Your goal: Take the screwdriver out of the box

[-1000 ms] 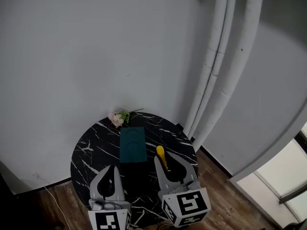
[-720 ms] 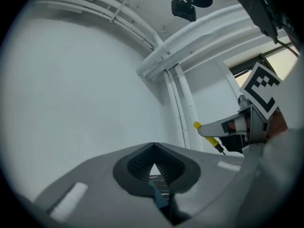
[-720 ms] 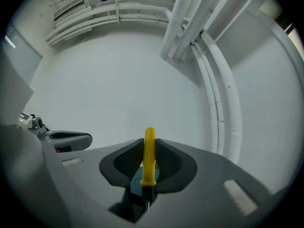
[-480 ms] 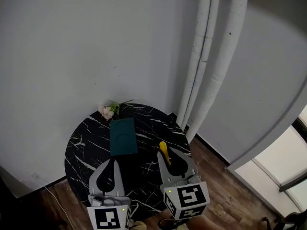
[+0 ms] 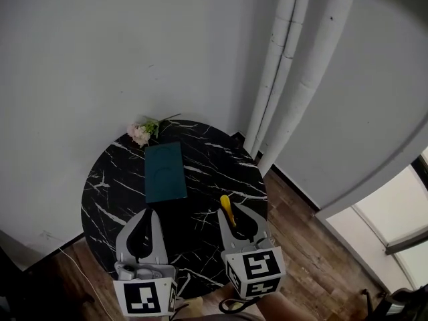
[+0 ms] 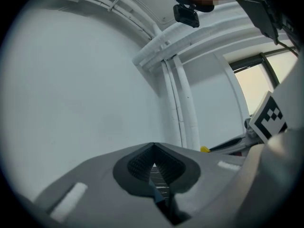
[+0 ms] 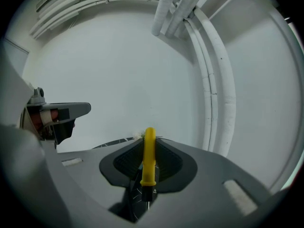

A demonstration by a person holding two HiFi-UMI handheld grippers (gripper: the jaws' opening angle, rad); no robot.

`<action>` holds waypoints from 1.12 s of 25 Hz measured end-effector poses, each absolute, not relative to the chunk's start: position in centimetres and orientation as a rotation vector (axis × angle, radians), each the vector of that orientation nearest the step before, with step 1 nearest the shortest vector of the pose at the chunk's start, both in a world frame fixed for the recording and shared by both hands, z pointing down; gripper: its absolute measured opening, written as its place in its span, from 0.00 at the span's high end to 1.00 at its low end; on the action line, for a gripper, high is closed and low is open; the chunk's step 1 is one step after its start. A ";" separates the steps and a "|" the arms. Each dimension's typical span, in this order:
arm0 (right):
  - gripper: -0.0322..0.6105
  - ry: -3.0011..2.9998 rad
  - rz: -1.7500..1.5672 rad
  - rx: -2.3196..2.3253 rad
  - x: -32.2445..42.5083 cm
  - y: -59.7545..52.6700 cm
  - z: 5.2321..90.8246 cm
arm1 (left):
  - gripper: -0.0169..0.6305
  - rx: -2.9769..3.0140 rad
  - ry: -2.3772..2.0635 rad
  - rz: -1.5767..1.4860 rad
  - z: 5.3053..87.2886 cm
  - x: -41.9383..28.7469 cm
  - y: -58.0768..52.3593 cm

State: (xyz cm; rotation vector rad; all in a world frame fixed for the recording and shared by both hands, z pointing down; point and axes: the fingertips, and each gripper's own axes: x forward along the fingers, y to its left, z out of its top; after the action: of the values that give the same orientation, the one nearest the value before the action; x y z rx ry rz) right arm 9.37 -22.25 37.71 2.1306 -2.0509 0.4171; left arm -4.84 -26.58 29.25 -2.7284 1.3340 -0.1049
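Right claw point(image 7: 148, 148) clamps yellow-handled screwdriver point(image 7: 149, 156), handle poking forward past pads for secure carry, already out of green box point(image 5: 164, 172). Box lies on table point(image 5: 107, 192) ahead of left claw point(image 6: 153, 148), which is pinched together, empty, likely unneeded.

Round black marble table point(image 5: 107, 192) in a white corner
White wall point(image 5: 134, 45) behind the far edge; white pipes point(image 5: 294, 65) climb beyond the right edge; brown wooden floor point(image 5: 301, 246), bright window point(image 5: 394, 219) farther right.
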 end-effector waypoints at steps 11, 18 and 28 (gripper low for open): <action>0.79 -1.940 0.622 2.038 8.9 -24.5 49.0 | 0.97 -2.785 1.320 -0.208 33.5 -4.7 -30.0; 0.79 -1.865 0.759 1.985 8.6 -25.7 55.0 | 0.97 -2.808 1.310 -0.276 35.7 -4.7 -31.5; 0.79 -1.782 0.908 1.890 8.4 -26.2 60.2 | 0.97 -2.807 1.344 -0.329 37.4 -5.5 -32.9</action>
State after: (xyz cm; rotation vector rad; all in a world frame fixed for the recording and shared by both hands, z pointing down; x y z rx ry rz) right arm 8.43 -26.24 60.15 1.8901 -1.7820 0.9075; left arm -5.46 -32.88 37.37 -2.8070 1.3440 -0.3294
